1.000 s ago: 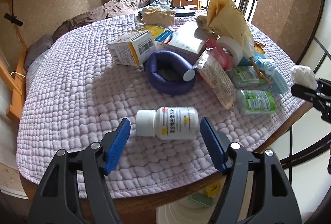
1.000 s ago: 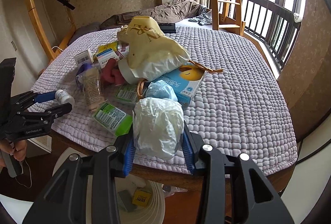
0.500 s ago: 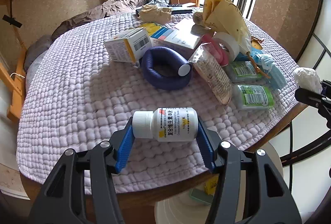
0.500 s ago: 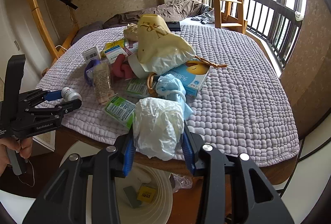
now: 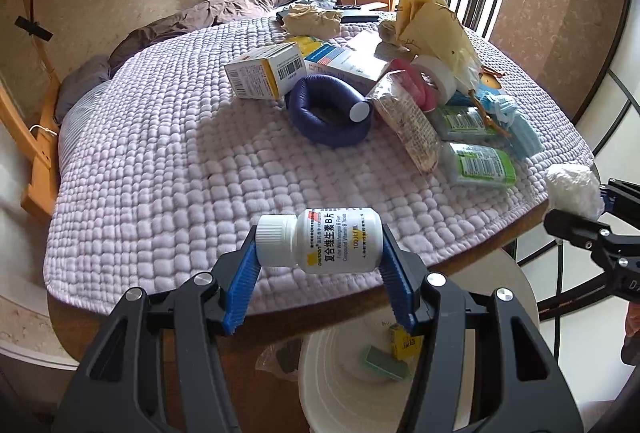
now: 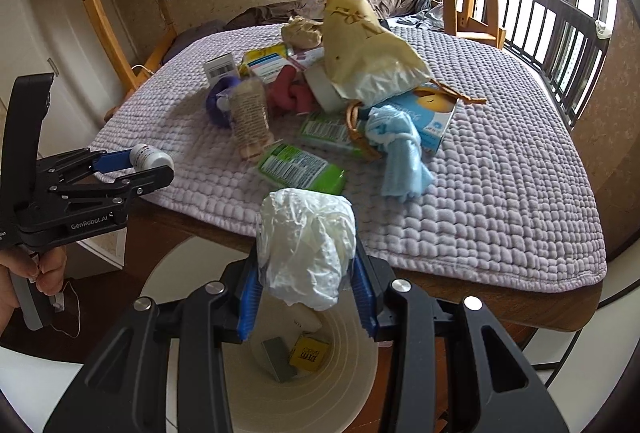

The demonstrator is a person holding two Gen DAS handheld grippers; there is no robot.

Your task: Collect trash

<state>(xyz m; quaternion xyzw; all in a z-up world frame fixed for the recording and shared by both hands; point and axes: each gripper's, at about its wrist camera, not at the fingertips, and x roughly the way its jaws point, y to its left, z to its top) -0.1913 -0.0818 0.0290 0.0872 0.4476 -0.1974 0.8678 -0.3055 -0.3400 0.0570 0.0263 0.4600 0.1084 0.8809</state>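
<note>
My left gripper (image 5: 320, 257) is shut on a white pill bottle (image 5: 320, 245), held sideways above the bed's front edge; from the right wrist view the left gripper (image 6: 132, 169) shows with the bottle (image 6: 150, 156) in it. My right gripper (image 6: 306, 285) is shut on a crumpled white plastic bag (image 6: 306, 241), which hangs over a white trash bin (image 6: 240, 405). In the left wrist view the bag (image 5: 572, 189) and the right gripper (image 5: 580, 221) show at the right edge, and the bin (image 5: 332, 385) stands below the bed's edge.
A lilac quilt (image 5: 160, 161) covers the bed. On it lie boxes (image 5: 264, 73), a navy ring cushion (image 5: 332, 117), green wipe packs (image 6: 300, 169), a yellow paper bag (image 6: 360, 45), a blue cloth (image 6: 400, 153). The bin holds a yellow box (image 6: 310, 355) and a grey block (image 6: 278, 359). A hand (image 6: 36, 269) grips the left handle.
My left gripper closed on the pill bottle and lifted it off the quilt toward the bed's edge. My right gripper carried the plastic bag back from the quilt to over the bin.
</note>
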